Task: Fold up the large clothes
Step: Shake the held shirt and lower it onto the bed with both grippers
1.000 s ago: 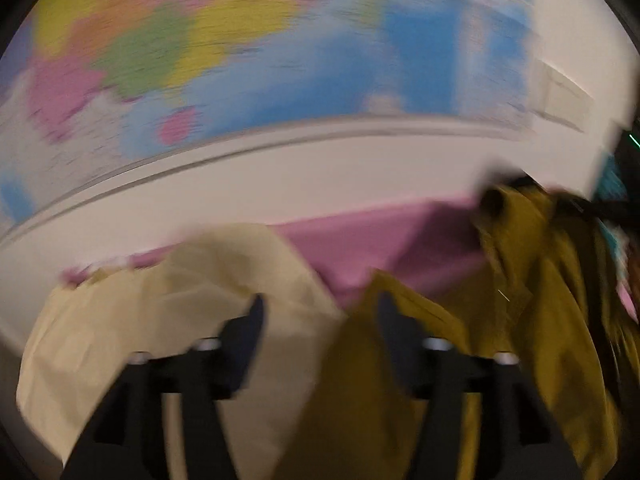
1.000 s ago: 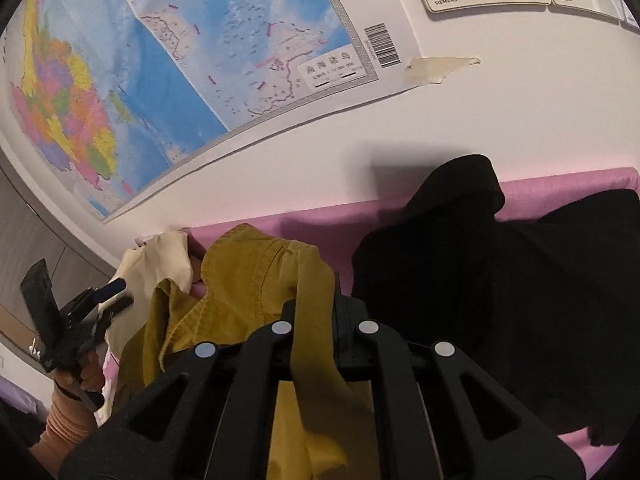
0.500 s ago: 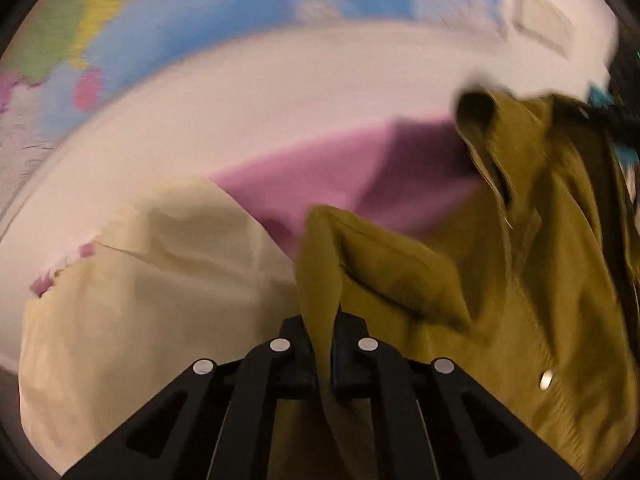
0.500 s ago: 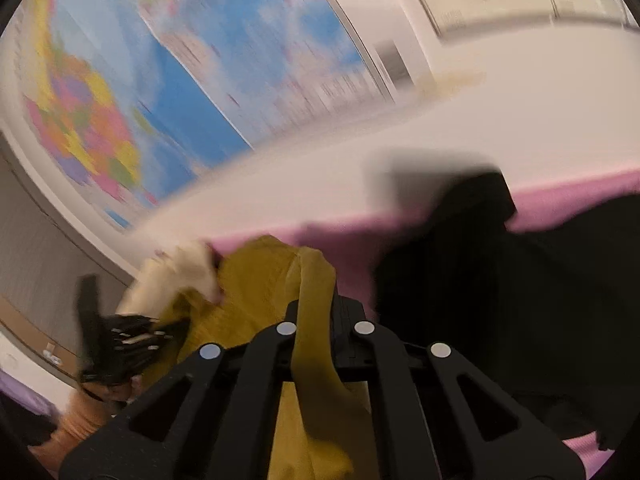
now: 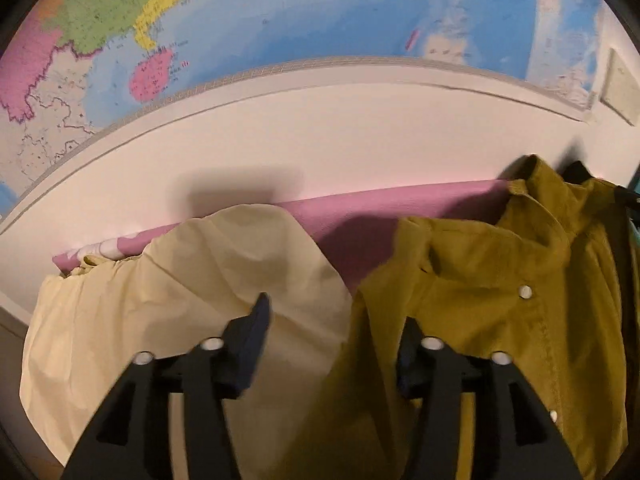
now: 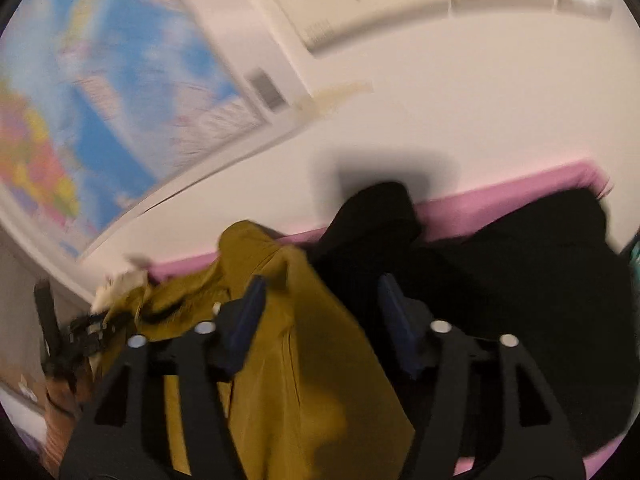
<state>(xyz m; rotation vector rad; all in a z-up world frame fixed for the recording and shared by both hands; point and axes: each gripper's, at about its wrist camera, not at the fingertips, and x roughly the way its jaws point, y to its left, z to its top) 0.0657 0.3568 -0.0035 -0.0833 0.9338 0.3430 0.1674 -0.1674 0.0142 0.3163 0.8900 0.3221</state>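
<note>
Fingers (image 5: 256, 332) of both grippers are seen opening, spread apart, nothing pinched. Between them the mustard jacket (image 5: 500, 292) is draped on the pink bed (image 5: 380, 208), soft and floppy, best gripped by collar or hem, flanked by cream cloth (image 5: 180, 288) and black garment (image 6: 520, 272).

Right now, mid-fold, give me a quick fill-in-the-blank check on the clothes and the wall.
1. The jacket with snap buttons is ____ in colour.
2. The cream garment lies to the jacket's ____ in the left wrist view.
3. The sheet under the clothes is ____.
4. A ____ hangs on the wall.

Missing: mustard yellow; left; pink; map
</note>
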